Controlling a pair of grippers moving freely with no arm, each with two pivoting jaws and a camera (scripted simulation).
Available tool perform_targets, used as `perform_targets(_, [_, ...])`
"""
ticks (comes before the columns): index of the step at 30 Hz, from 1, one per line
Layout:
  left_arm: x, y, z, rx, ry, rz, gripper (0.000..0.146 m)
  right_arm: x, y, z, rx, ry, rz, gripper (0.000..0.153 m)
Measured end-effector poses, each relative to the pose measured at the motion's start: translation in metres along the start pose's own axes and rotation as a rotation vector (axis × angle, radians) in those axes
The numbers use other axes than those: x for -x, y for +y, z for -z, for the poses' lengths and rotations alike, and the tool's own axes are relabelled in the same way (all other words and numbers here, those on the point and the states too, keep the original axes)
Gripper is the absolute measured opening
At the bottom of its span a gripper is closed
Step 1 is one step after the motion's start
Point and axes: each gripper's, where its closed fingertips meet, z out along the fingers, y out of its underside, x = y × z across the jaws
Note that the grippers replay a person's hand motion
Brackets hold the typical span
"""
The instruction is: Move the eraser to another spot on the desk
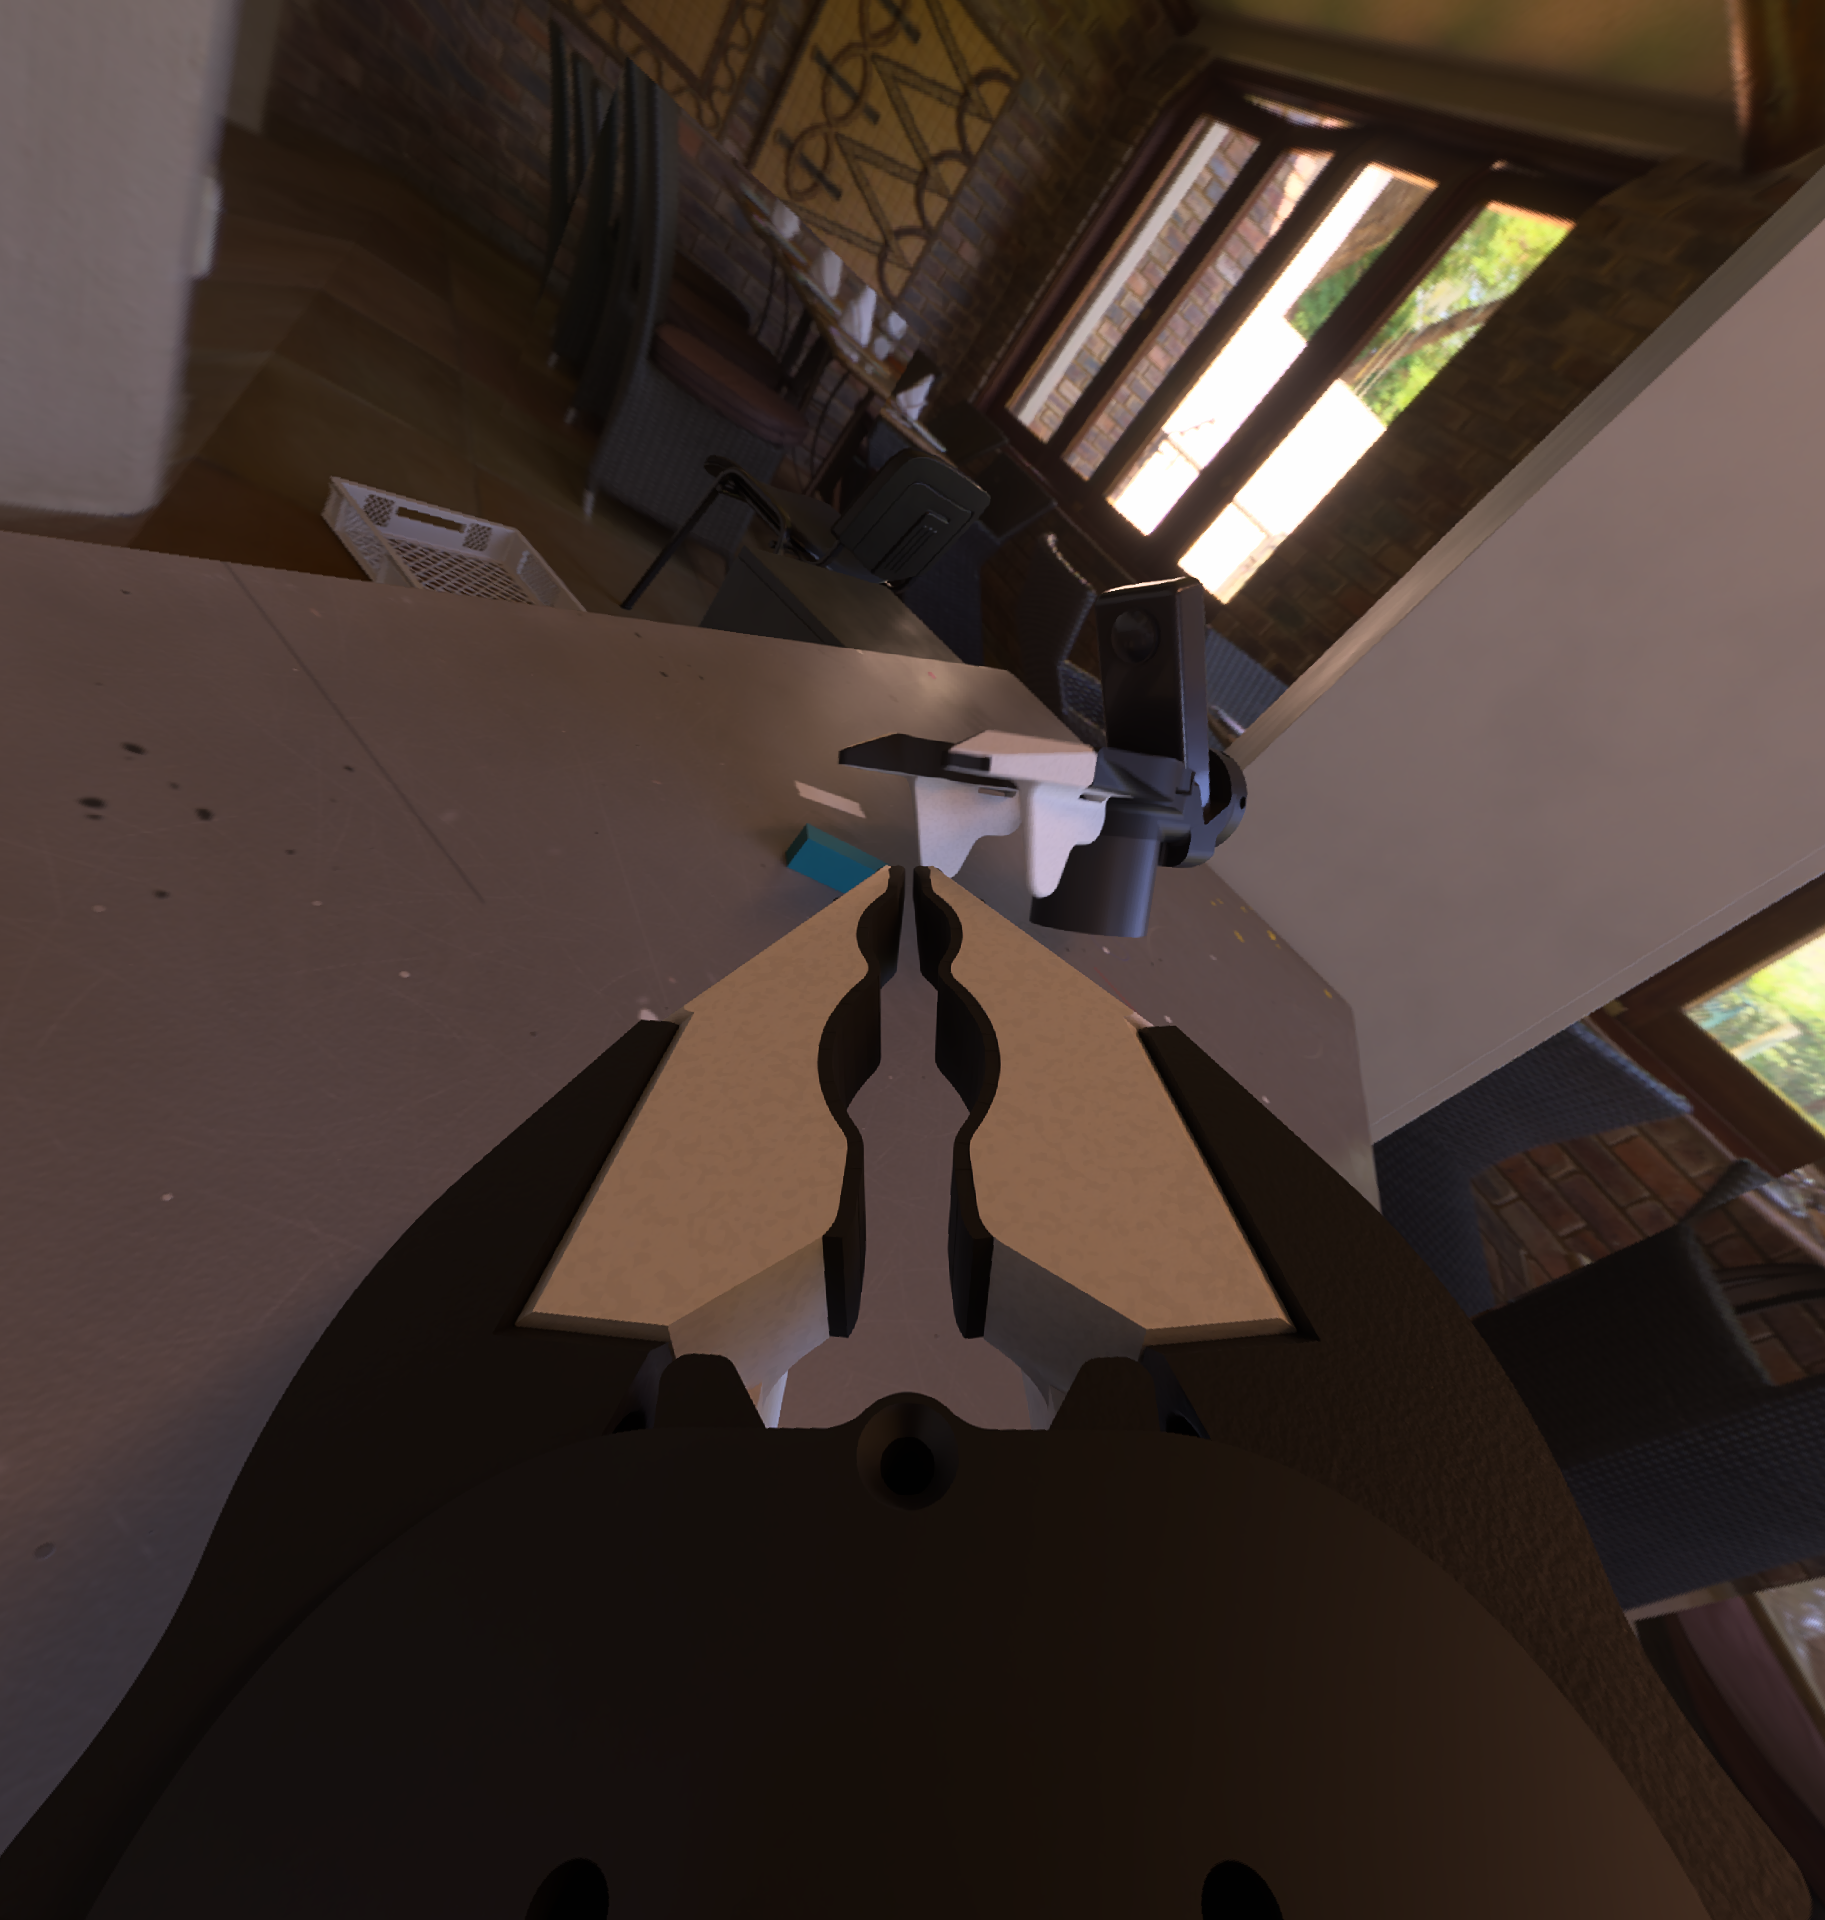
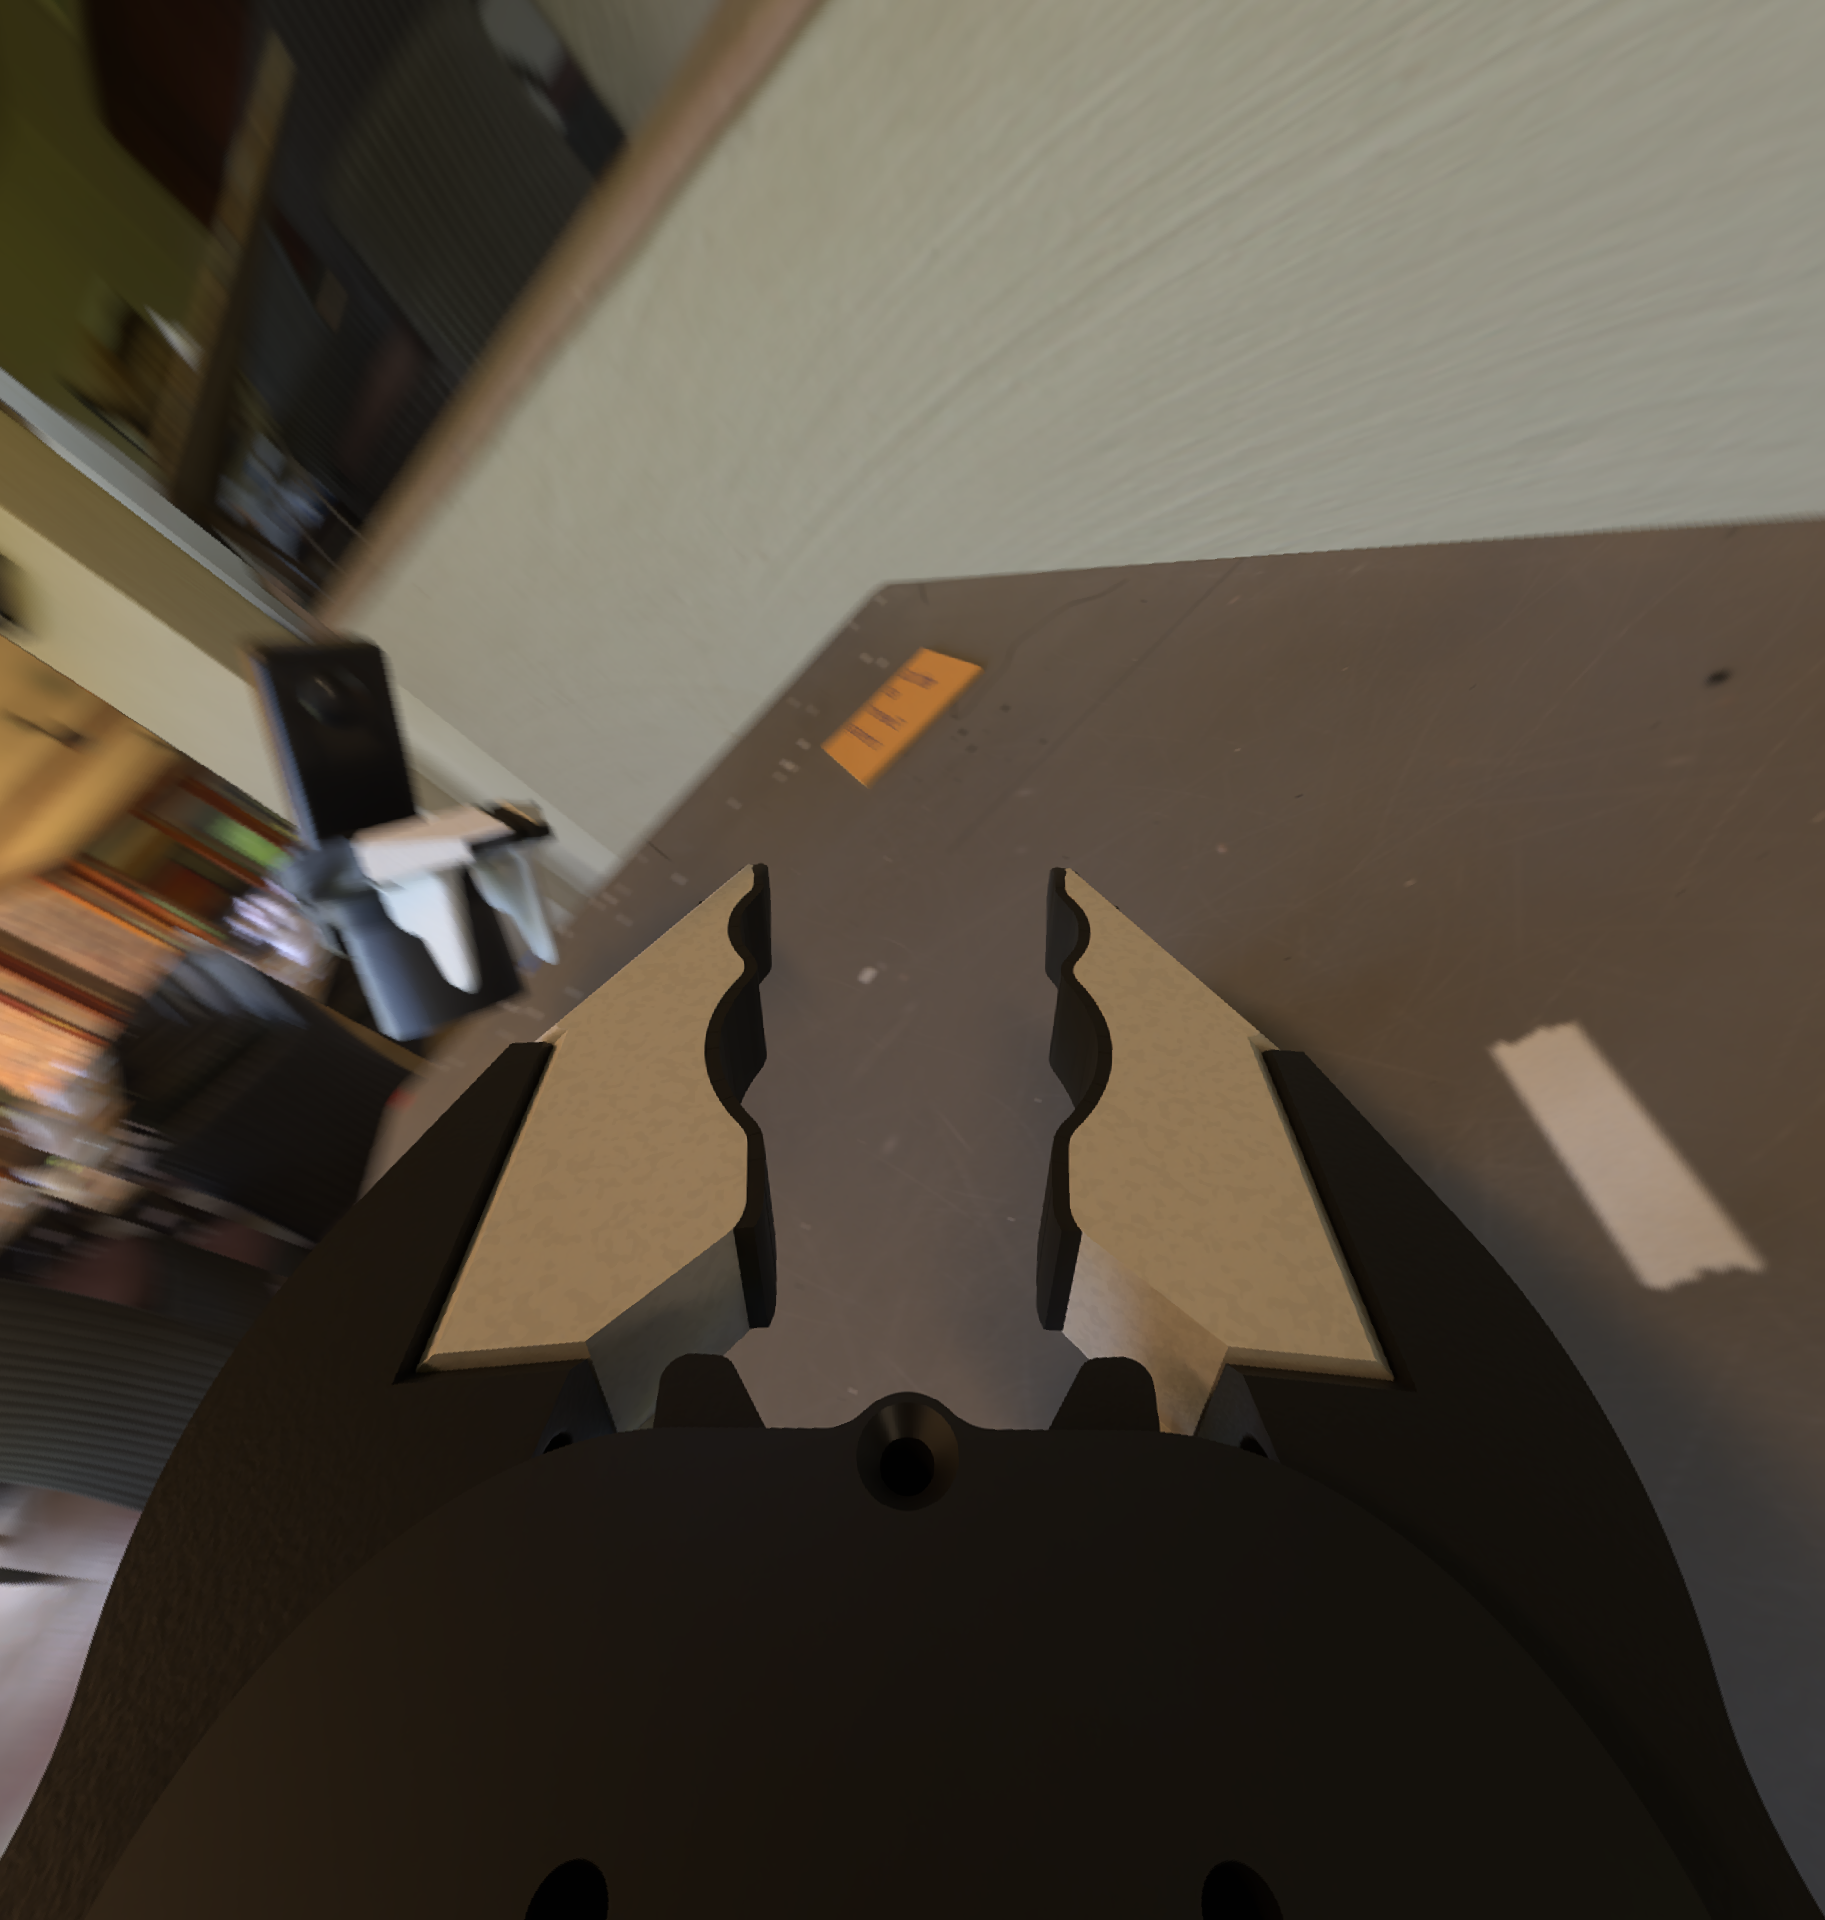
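The eraser (image 1: 828, 858), a small blue block, lies on the grey desk (image 1: 368, 987) in the left wrist view, just left of and beyond my left gripper's tips. My left gripper (image 1: 908, 879) is shut and empty, low over the desk. My right gripper (image 1: 1001, 878) hangs just beyond, right of the eraser and pointing down at the desk. In the right wrist view my right gripper (image 2: 908, 883) is open and empty above bare desk (image 2: 1407, 831). The eraser is not visible there. The left gripper (image 2: 501, 966) shows farther off at left.
A white strip of tape (image 1: 830, 798) lies behind the eraser; it also shows in the right wrist view (image 2: 1625, 1153). An orange sticker (image 2: 903, 715) is near the desk's far edge. A white crate (image 1: 440, 540) and chairs (image 1: 679, 416) stand beyond the desk. A pale wall panel (image 1: 1562, 675) borders it.
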Motion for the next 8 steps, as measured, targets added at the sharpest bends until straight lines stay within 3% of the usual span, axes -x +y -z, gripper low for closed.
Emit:
perform_targets(4, [0.001, 0.003, 0.001, 0.019, 0.008, 0.006, 0.001, 0.008, -0.012, 0.005, -0.089, -0.176, -0.193, 0.045])
perform_targets(8, [-0.003, 0.010, -0.005, 0.069, 0.031, 0.003, 0.002, 0.019, -0.009, 0.002, -0.060, -0.235, -0.195, 0.036])
